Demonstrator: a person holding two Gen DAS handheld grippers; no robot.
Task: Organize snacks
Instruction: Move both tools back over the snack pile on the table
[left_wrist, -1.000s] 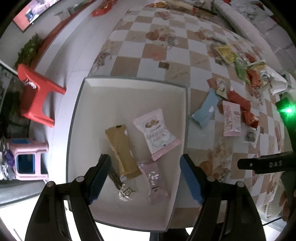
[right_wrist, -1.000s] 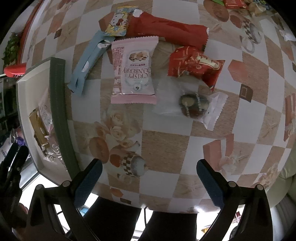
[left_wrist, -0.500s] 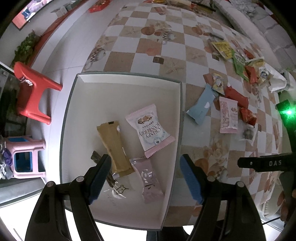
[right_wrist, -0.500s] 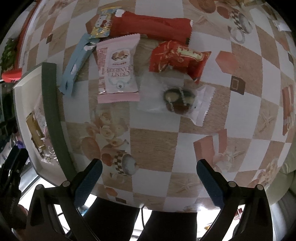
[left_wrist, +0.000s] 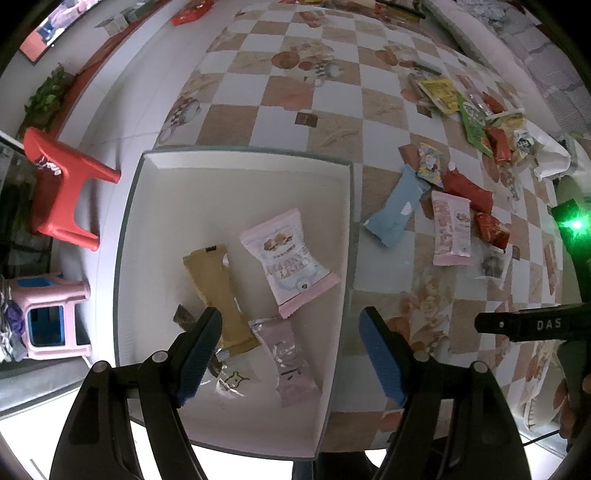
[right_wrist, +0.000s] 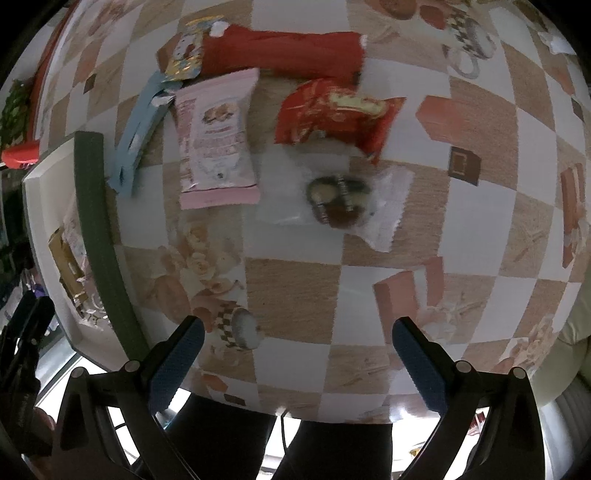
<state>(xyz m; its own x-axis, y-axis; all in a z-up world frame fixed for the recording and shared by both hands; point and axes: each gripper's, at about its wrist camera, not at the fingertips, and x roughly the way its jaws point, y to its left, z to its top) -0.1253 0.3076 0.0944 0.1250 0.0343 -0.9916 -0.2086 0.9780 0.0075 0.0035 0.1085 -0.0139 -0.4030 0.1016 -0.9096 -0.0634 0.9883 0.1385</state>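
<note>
1. Left tool (left_wrist: 290, 332): pointed straight down above the near end of the white tray (left_wrist: 236, 162). Its blue-padded jaws stand well apart with nothing gripped.
2. Right tool (right_wrist: 295, 343): tilted down over the checked tabletop (right_wrist: 295, 288). Jaws wide apart, nothing between them, only bare cloth below.
3. The tray sits at the near left corner of the tabletop. Its green outer wall shows in the right wrist view.
4. Tray contents, left wrist view: a pink-and-white cracker packet (left_wrist: 290, 264) near the right wall; a tan bar (left_wrist: 219, 295) just left of it, lying lengthwise; a pale pink bar (left_wrist: 290, 360) at the near end, touching the tan bar's lower corner; a dark wrapped sweet (left_wrist: 184, 318) and a clear wrapper (left_wrist: 231, 380), both partly hidden by the left jaw.
5. Snacks outside the tray, right wrist view: a light blue bar (right_wrist: 138, 129) closest to the tray wall; a second pink cracker packet (right_wrist: 218, 142) just beside it; a long red packet (right_wrist: 284, 51) across the far end of both; a small cartoon-print packet (right_wrist: 188, 51) at the red packet's left end; a crinkled red bag (right_wrist: 334, 114); a clear bag holding a dark round sweet (right_wrist: 334, 201), its far edge tucked under the red bag.
6. A further pile of green, yellow and red packets (left_wrist: 476, 114) lies well apart, toward the far right edge of the tabletop.
</note>
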